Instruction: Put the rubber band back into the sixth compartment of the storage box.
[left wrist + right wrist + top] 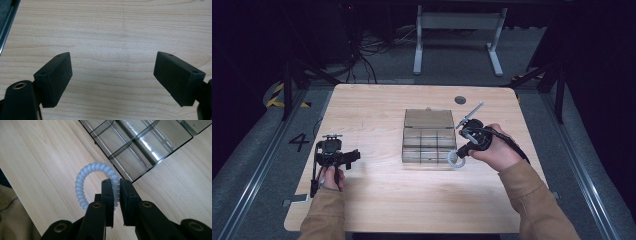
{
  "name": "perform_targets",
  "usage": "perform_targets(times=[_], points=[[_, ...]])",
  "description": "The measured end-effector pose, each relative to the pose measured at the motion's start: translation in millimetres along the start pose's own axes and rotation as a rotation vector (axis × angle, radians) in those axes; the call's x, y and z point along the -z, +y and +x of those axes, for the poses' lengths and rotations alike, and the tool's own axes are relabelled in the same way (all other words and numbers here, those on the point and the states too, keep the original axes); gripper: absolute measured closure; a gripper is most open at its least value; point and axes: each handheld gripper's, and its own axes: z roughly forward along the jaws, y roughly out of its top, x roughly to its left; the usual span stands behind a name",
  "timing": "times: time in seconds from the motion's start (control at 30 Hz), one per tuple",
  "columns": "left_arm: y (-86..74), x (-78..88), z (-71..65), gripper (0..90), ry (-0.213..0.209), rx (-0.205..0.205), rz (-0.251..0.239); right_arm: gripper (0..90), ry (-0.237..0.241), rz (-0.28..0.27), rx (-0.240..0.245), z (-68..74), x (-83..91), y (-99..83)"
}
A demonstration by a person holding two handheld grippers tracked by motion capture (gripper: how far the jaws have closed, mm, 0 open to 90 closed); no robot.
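Now right gripper (115, 190) fingers pinching pale spiral hair tie (83, 177) beside clear box (140, 142), left gripper (112, 75) fingers spread wide

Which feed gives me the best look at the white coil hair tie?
The right gripper view: the coil hair tie appears large, its loop pinched between the right gripper's fingers beside the clear box. The high view shows a small pale ring.
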Motion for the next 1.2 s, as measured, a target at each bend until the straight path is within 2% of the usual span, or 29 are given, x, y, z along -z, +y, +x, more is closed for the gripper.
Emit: perform_targets(times=[0.57, 1.0, 1.2], points=[[0.3, 0.0, 0.8, 15.9, -0.001, -0.001, 0.0, 82.7, -0.013, -0.009, -0.017, -18.7, 3.7, 23.2], [0.5, 0.1, 1.0, 15.9, -0.003, 0.0, 0.0, 82.7, -0.023, -0.009, -0.041, -35.1, -1.7, 38.8], [0.6, 0.2, 1.1, 15.9, -0.004, 0.0, 0.0, 82.7, -0.042, -0.011, -0.051, -42.5, -3.3, 43.2]])
